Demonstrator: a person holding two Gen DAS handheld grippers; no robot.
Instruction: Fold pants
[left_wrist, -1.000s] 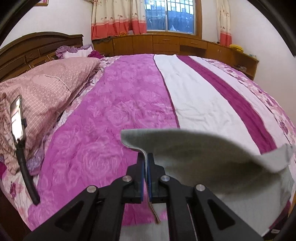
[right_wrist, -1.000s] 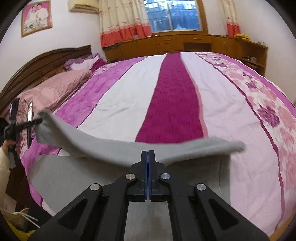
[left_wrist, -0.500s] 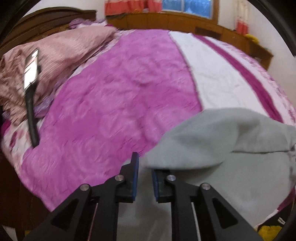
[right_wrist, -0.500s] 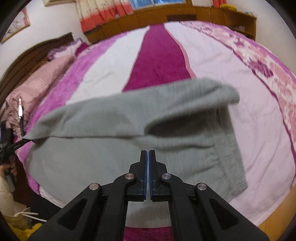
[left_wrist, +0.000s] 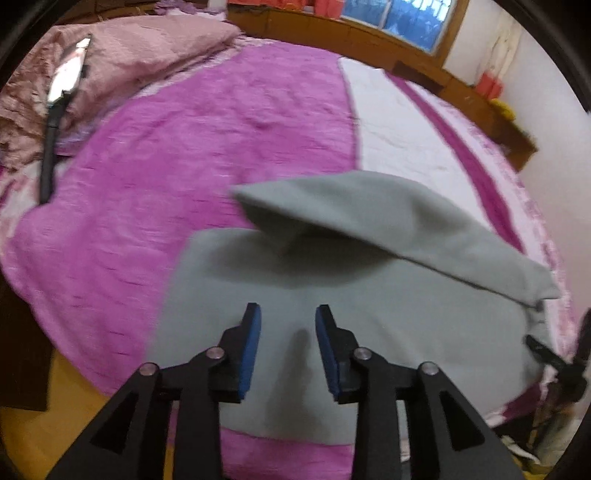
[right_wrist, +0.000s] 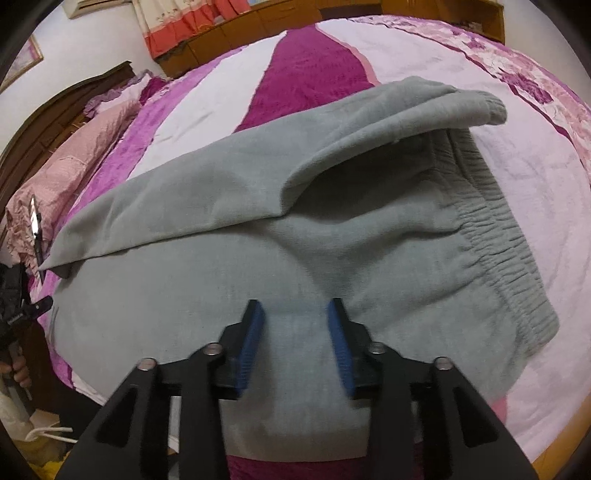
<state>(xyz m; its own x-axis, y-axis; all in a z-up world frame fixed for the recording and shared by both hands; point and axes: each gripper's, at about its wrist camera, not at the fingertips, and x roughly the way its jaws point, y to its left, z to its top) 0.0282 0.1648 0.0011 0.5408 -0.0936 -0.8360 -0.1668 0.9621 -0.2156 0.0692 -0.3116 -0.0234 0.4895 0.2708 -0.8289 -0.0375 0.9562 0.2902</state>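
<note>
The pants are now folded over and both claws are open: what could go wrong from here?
1. The folded layer of the pants lies crooked, and its cuff end bulges off the lower layer, so it may slip back or set a skewed crease.
2. The pants' near edge seems to overhang the bed; they could slide.
3. The left claw and right claw hang close above and may snag the cloth.

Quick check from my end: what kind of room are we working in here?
Most likely a home bedroom. The grey pants lie on a bed with a pink and purple striped bedspread, there are pillows by a dark wooden headboard, and a curtained window.
</note>
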